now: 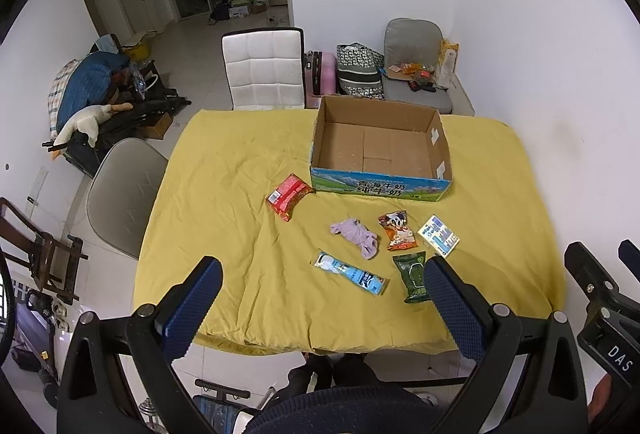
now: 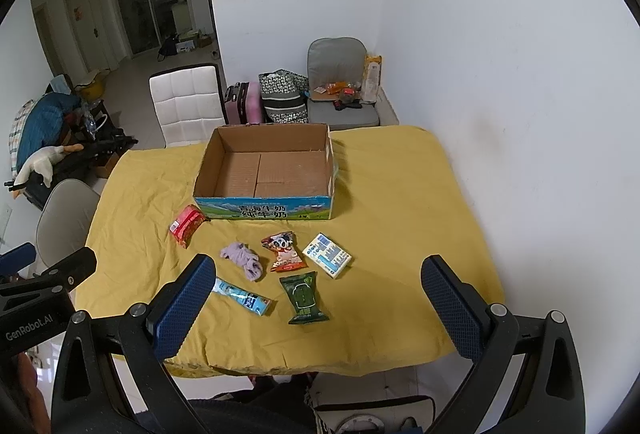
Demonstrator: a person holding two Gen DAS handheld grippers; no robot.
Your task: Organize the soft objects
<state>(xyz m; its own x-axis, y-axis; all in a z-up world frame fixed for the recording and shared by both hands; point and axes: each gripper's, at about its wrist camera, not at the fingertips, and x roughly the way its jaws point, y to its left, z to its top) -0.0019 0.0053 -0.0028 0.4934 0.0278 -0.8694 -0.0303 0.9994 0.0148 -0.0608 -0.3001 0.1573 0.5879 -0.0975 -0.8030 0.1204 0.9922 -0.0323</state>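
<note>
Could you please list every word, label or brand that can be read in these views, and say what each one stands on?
"青海牛奶 纯牛奶": front wall of the cardboard box.
"DAS": body of the right gripper, seen from the left wrist.
"GenRobot.AI": body of the left gripper, seen from the right wrist.
Print on the snack packets and the blue-white pack: too small to read.

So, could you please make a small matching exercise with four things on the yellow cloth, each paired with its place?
Things:
1. red packet
2. purple cloth
3. green packet
4. cardboard box

Places:
A. nearest the front edge of the table, below the orange snack bag
B. farthest back, with nothing inside
C. beside the box's front left corner
D. between the long blue packet and the orange snack bag

Pairs: 1-C, 2-D, 3-A, 4-B
</note>
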